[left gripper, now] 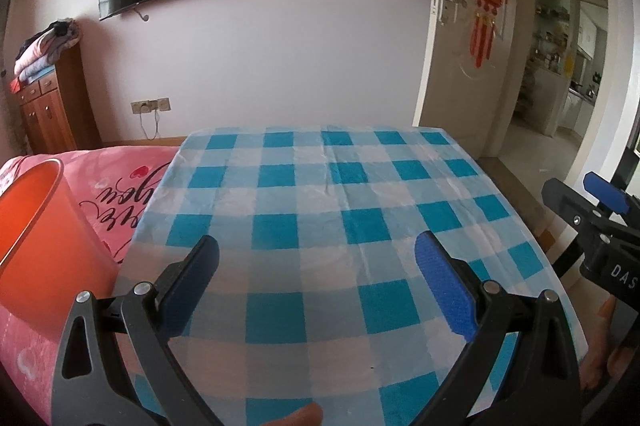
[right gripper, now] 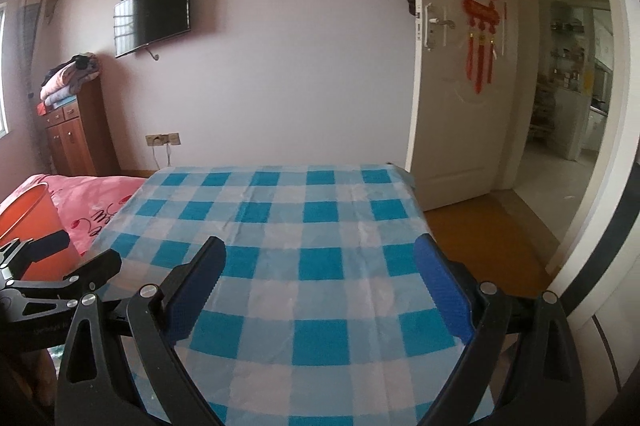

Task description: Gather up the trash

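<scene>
Left gripper (left gripper: 316, 258): fingers standing wide apart, gripping nothing, hovering over the checked blue-and-white tablecloth (left gripper: 320, 194). Right gripper (right gripper: 320, 258): fingers likewise spread wide and carrying nothing, with only bare cloth showing between them. Orange bin (left gripper: 36, 226): sitting on the pink bedspread (left gripper: 120, 178), off to the left of the left gripper's left finger, beside the cloth's edge; in the right wrist view it is showing far left, beyond the other gripper. Trash: none showing between or near either pair of fingers.
</scene>
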The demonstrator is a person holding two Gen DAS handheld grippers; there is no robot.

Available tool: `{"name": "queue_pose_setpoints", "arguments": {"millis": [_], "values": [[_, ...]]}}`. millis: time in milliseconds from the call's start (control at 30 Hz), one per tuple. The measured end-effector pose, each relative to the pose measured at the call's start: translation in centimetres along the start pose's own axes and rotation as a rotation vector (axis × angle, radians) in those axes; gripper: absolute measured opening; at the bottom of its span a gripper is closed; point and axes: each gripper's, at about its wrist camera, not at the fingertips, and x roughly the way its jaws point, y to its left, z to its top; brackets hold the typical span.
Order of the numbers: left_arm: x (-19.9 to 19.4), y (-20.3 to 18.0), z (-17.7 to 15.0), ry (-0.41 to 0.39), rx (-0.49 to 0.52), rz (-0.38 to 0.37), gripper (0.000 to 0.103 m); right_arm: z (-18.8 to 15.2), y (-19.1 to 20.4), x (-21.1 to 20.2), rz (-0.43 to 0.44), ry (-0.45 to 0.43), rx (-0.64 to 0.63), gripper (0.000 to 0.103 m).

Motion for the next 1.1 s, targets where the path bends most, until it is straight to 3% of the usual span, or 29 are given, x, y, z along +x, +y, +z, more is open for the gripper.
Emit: {"name": "queue_pose_setpoints", "arguments": {"millis": [300, 1100], "values": [[-0.7, -1.5, -0.5, -0.023, 0.015, -0.028, 0.099, -0.8, -1.6, -0.9, -0.031, -0.006, 0.021, 0.094], [-1.8, -2.1, -0.4, -0.054, 0.012, 0.004, 0.099, -1.7, -1.4, -1.4, -0.048, -0.022, -0.002, 0.094]]}}
